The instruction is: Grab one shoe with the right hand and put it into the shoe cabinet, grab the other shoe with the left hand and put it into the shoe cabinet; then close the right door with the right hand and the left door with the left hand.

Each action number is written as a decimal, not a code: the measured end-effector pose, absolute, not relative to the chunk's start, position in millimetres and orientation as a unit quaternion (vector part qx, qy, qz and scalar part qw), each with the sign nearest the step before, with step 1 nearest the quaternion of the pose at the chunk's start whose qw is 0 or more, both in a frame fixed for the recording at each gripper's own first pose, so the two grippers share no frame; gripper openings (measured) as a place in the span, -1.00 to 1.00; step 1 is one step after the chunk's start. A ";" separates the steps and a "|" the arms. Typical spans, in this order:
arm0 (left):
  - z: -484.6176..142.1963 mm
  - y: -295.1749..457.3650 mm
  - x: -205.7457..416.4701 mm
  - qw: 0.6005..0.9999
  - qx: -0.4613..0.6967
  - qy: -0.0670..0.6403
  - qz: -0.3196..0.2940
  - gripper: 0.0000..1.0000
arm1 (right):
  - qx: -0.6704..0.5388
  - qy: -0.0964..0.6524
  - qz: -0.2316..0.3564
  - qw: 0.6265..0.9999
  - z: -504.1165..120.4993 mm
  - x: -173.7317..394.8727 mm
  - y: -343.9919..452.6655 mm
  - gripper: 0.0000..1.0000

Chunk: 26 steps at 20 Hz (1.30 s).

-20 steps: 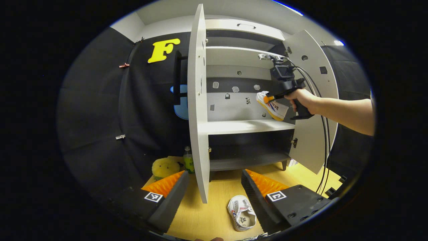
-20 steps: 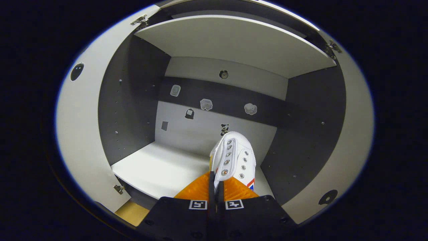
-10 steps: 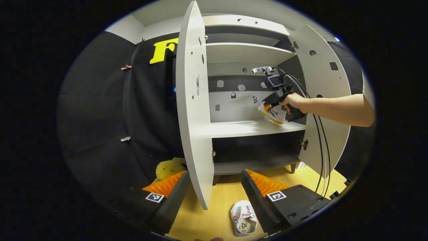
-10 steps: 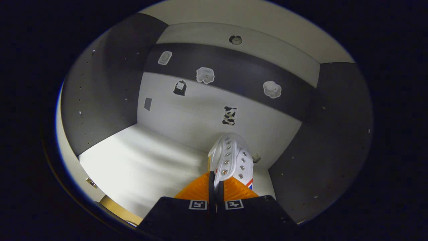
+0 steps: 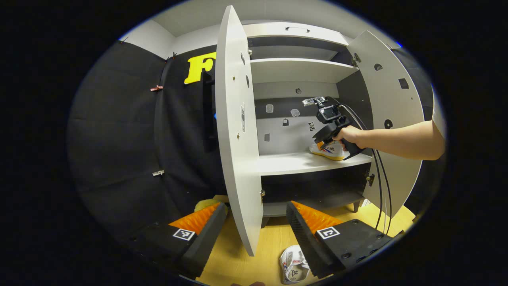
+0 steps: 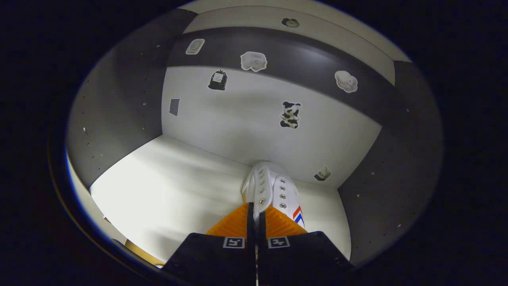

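Note:
Inside the shoe cabinet, my right gripper point(image 6: 256, 210) is shut on the heel edge of a white shoe point(image 6: 274, 190) with red and blue stripes. That shoe point(image 5: 329, 151) rests low on the white middle shelf point(image 5: 293, 162), at its right end, with a hand on the right gripper point(image 5: 322, 140) beside it. The other white shoe point(image 5: 293, 269) lies on the wooden floor, partly hidden behind my left gripper's right finger. My left gripper point(image 5: 254, 222) hangs open above the floor. Both doors stand open: left door point(image 5: 236, 131), right door point(image 5: 391, 107).
The left door's edge points between my left gripper's fingers. A yellow plush toy point(image 5: 204, 203) lies on the floor left of the cabinet. Cables point(image 5: 379, 186) hang from the right gripper past the right door. Small stickers point(image 6: 290, 115) dot the cabinet's back wall.
The right gripper has carried the shoe down and deeper into the cabinet, onto the middle shelf. The left gripper view has drifted closer to the cabinet and to the right.

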State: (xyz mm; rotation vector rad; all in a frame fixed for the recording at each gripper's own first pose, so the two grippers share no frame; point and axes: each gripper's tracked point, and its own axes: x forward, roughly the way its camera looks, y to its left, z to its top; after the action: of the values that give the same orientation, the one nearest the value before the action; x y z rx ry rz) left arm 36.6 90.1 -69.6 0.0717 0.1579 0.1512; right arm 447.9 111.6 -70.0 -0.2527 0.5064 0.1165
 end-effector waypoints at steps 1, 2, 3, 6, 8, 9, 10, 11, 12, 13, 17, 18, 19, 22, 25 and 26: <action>-70.3 88.8 33.9 0.994 0.033 0.079 0.074 0.91 | -0.116 0.250 0.059 0.960 -65.3 446.4 111.5 -0.73; -70.8 87.1 31.3 0.994 0.027 0.079 0.072 0.91 | -0.110 0.250 0.061 0.960 -60.7 440.7 111.9 -0.63; -72.6 85.1 27.1 0.994 0.022 0.080 0.069 0.91 | -0.105 0.251 0.067 0.960 -54.4 431.8 113.9 -0.34; -76.8 83.0 16.0 0.994 0.014 0.083 0.062 0.92 | -0.087 0.254 0.079 0.960 -37.1 406.0 116.3 0.17; -80.1 82.0 10.2 0.995 0.006 0.085 0.056 0.92 | -0.057 0.252 0.084 0.963 -23.5 381.1 118.1 0.84; -83.4 82.8 7.0 0.995 0.003 0.086 0.052 0.92 | -0.048 0.246 0.083 0.964 -16.7 371.4 117.0 0.96; -86.1 82.9 4.3 0.995 0.001 0.087 0.048 0.92 | -0.039 0.234 0.084 0.968 -7.7 361.6 116.6 0.99; -90.3 83.3 1.8 0.995 0.000 0.089 0.043 0.92 | -0.033 0.222 0.084 0.971 2.3 347.7 115.9 0.97; -95.7 84.4 -0.9 0.995 -0.001 0.091 0.038 0.92 | -0.029 0.206 0.085 0.974 11.7 334.2 115.6 0.97; -101.1 86.3 -3.1 0.995 -0.001 0.094 0.034 0.92 | -0.029 0.190 0.085 0.978 20.5 318.9 115.3 0.97; -135.7 86.8 -9.8 0.993 -0.010 0.115 0.001 0.92 | -0.023 0.131 0.070 0.989 36.4 253.2 104.8 0.96; -146.2 85.7 -11.4 0.992 -0.014 0.124 -0.010 0.92 | -0.016 0.123 0.067 0.990 34.2 235.6 102.5 0.97; -158.3 84.4 -12.4 0.991 -0.018 0.133 -0.020 0.92 | -0.014 0.116 0.062 0.991 29.6 217.6 97.7 0.96; -196.2 81.7 -14.7 0.984 -0.020 0.170 -0.044 0.91 | -0.017 0.102 0.044 0.994 7.8 167.0 81.6 0.96; -237.3 73.6 -17.3 0.975 -0.008 0.211 -0.069 0.92 | -0.009 0.123 0.016 0.992 -29.9 119.4 58.5 0.97; -249.6 68.6 -17.4 0.971 -0.003 0.224 -0.080 0.94 | -0.001 0.134 0.013 0.991 -41.9 104.2 55.6 0.97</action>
State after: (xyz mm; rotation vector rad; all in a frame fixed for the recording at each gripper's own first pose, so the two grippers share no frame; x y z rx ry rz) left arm -17.4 68.6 -249.6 -0.0064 0.4523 -0.1624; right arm 104.2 55.6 -41.9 -0.0021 0.2681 0.0270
